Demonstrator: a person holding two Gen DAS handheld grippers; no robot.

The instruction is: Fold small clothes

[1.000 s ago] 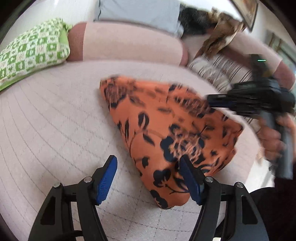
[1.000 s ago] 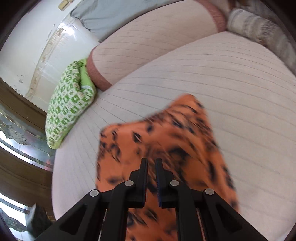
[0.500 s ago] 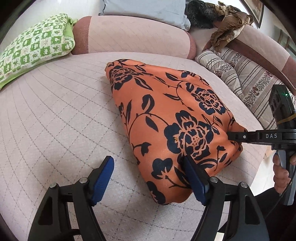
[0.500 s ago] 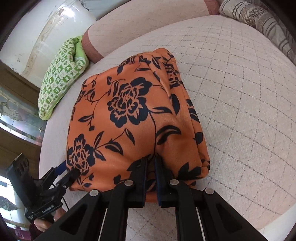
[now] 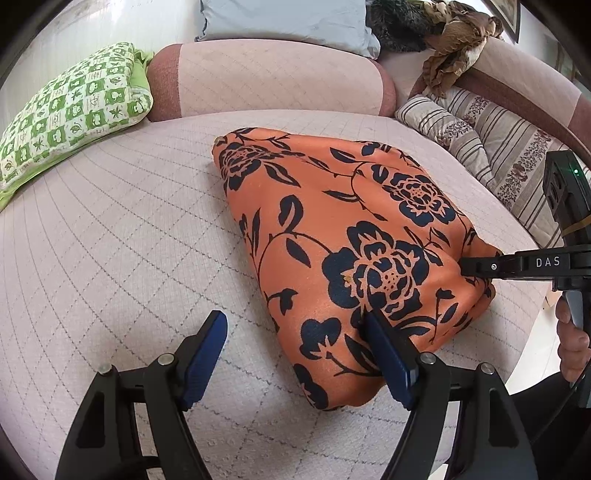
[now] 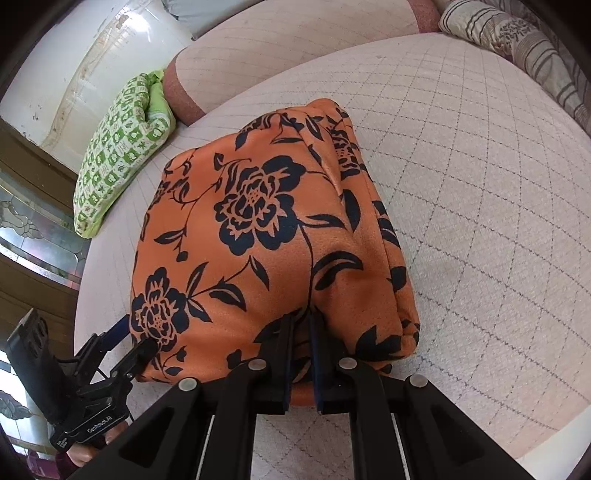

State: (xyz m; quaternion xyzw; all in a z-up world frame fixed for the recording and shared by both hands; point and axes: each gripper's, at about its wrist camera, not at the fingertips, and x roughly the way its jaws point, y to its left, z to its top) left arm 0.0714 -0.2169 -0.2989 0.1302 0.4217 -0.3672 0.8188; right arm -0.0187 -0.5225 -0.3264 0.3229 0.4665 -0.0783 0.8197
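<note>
My left tool (image 5: 295, 354) stands wide open, and nothing is pressed between its two blue pads. Its left finger (image 5: 207, 347) is above the bare quilted sofa seat (image 5: 110, 240). Its right finger (image 5: 388, 354) is at the near edge of the orange floral garment (image 5: 351, 240); I cannot tell if it really touches the cloth.

My right tool (image 6: 300, 332) is almost fully closed, and its pads pinch a fold at the near edge of this orange floral garment (image 6: 258, 229). In the left wrist view the same right tool (image 5: 480, 264) comes in from the right side and bites the right corner of the cloth, with my right hand (image 5: 570, 343) on its handle.

The garment lies folded in a thick bundle with several layers, on the seat just in front of both tools. It reaches away from them toward the back cushion (image 5: 273, 77).

Farther to the left of my left tool, a green and white patterned pillow (image 5: 70, 110) rests at the seat's edge. Far to the right there is a striped cushion (image 5: 487, 133). Behind the back cushion I see a grey-blue pillow (image 5: 288, 22) and a crumpled brown cloth (image 5: 458, 48).

In the right wrist view, my left tool (image 6: 129, 336) is at the lower left, at the near left corner of the garment.
</note>
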